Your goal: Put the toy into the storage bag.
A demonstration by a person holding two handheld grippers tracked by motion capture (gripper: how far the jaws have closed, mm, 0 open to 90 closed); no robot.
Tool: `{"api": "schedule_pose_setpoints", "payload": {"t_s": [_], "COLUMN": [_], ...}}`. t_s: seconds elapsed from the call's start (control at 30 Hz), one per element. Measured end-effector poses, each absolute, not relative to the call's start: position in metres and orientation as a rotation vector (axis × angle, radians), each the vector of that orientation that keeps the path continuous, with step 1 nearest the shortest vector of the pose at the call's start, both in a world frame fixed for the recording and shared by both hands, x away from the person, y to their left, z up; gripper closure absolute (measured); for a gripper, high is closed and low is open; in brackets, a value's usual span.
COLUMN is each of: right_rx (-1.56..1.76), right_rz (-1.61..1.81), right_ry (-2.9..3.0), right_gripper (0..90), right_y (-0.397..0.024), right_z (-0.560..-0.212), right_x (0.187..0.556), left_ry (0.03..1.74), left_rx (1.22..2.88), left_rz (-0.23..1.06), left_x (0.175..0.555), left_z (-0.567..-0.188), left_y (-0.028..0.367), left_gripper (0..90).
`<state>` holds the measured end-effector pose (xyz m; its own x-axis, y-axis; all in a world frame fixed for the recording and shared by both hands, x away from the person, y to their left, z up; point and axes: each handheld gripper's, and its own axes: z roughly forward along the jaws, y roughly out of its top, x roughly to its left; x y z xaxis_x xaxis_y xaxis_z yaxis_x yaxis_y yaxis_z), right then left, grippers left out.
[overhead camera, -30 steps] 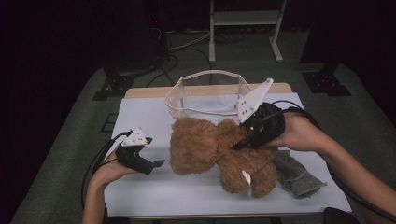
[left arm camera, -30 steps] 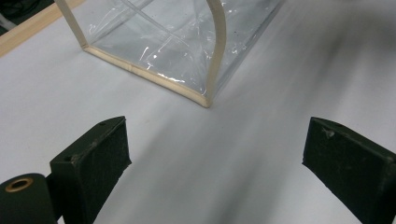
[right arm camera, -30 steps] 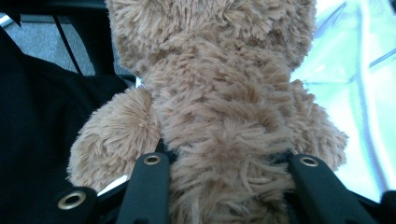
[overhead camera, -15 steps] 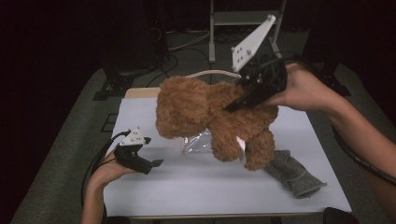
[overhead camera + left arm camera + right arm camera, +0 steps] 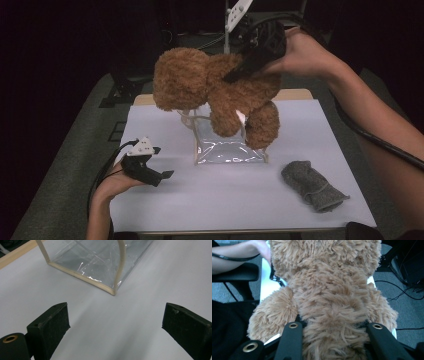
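Held aloft above the far half of the white table top: a fluffy brown teddy bear of curly plush, clear of the surface, head toward 9 o'clock and legs dangling toward 6. Pinched around the bear's body by the right gripper, black jaws sunk into the fur on either side in the right gripper view, plush bulging between them. Gripped from 1 o'clock by the right hand, forearm running off toward 4 o'clock. Directly under the bear, at the middle of the table: a clear plastic pouch with cream-coloured piping along its edges, mouth open upward, the bear's feet hanging just above its far rim but whether touching it cannot be told. Seen close in the left gripper view as well, its piped corner lying ahead of the jaws. Resting at 8 o'clock on the table's near left edge: the left gripper, jaws spread wide with nothing but bare white surface between them, well apart from the pouch. Lying at 4 o'clock of the pouch, on the table: a rolled grey knitted cloth, untouched, well apart from both grippers.
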<state>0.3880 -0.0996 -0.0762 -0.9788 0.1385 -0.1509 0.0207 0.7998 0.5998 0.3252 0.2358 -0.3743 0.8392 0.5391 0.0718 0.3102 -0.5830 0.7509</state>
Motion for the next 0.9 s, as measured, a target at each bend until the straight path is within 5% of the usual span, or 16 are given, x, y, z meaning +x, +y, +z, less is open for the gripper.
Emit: {"api": "schedule_pose_setpoints", "payload": {"t_s": [0.9], "right_rx": [0.345], "right_rz": [0.904], "right_ry": [2.766], "right_gripper": [62.7], "right_y": [-0.091], "right_z": [-0.093], "right_x": [0.503], "left_ry": [0.61], "left_rx": [2.248], "left_rz": [0.35], "left_x": [0.327], "left_z": [-0.381], "left_y": [0.237], "left_gripper": [6.4]}}
